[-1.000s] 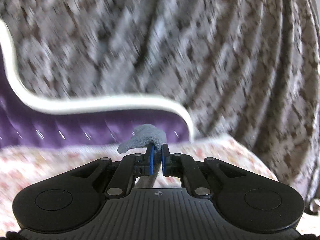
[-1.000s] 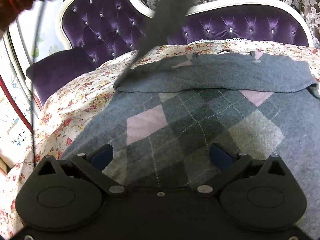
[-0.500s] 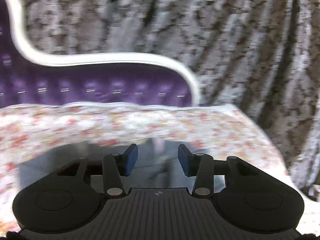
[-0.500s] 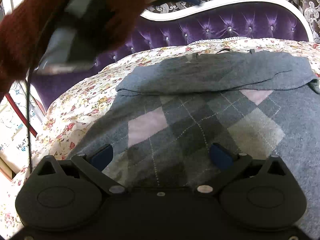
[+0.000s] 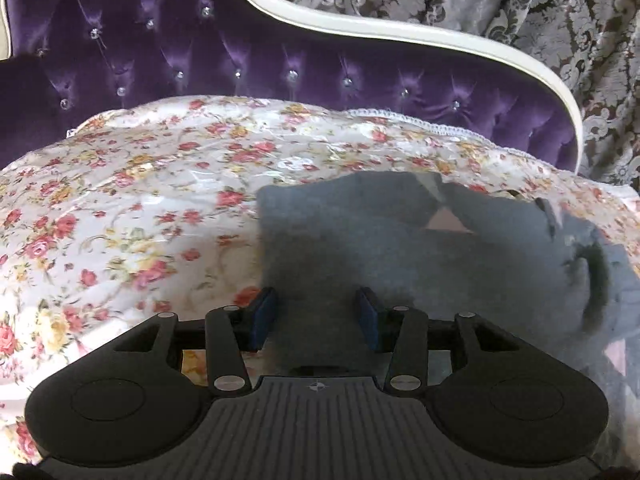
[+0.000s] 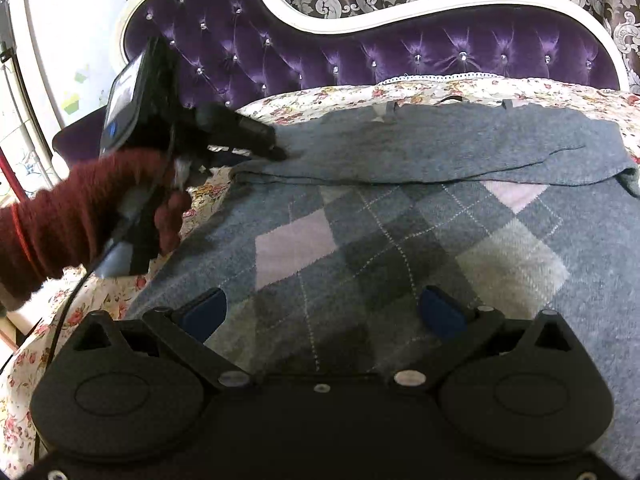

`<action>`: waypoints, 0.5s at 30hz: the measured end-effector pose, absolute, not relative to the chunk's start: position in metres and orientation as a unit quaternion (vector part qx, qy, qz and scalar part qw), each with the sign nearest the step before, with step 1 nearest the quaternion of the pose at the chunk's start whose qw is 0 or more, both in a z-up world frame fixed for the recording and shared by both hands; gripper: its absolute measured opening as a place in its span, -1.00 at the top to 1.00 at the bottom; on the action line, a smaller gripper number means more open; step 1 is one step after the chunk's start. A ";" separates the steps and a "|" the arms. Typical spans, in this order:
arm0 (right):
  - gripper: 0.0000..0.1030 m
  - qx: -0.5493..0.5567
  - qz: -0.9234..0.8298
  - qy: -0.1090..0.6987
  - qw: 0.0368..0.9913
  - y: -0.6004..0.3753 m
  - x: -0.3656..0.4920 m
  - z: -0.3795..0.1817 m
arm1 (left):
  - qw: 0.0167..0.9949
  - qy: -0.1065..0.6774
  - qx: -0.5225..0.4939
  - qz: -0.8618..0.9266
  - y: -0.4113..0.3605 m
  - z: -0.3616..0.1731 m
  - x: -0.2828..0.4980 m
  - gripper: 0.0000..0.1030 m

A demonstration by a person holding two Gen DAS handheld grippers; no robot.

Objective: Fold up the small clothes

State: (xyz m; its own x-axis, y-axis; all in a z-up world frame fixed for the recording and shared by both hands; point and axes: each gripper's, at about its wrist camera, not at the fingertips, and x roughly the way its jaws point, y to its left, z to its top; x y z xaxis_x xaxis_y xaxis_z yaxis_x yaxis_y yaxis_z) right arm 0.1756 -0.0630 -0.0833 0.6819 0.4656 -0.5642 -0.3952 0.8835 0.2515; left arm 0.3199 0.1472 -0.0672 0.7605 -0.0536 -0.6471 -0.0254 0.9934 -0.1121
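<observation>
Item: grey argyle sweater point(image 6: 400, 248), spread flat on the floral bedspread point(image 5: 120, 208) of the bed. Done: far edge turned over toward the near side in one fold point(image 6: 440, 148). Left: side folds, final halving (a judgement). Left hand-held gripper point(image 5: 316, 316): jaws just opened, nothing between them, at the fold's corner. Right hand-held gripper point(image 6: 322, 312): jaws wide, empty, over the sweater.
</observation>
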 end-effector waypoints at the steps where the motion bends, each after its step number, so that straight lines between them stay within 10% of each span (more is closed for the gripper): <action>1: -1.00 0.059 0.238 0.324 0.914 -0.065 0.177 -0.082 | 0.934 0.351 -0.063 0.001 0.151 -0.068 0.319 0.07; 10: -0.94 0.104 0.178 0.283 0.937 -0.130 0.219 -0.039 | 0.941 0.333 -0.067 -0.005 0.151 -0.076 0.308 0.04; 15: -0.31 0.105 0.109 0.276 0.949 -0.166 0.267 -0.035 | 0.942 0.327 -0.073 -0.006 0.152 -0.077 0.306 0.04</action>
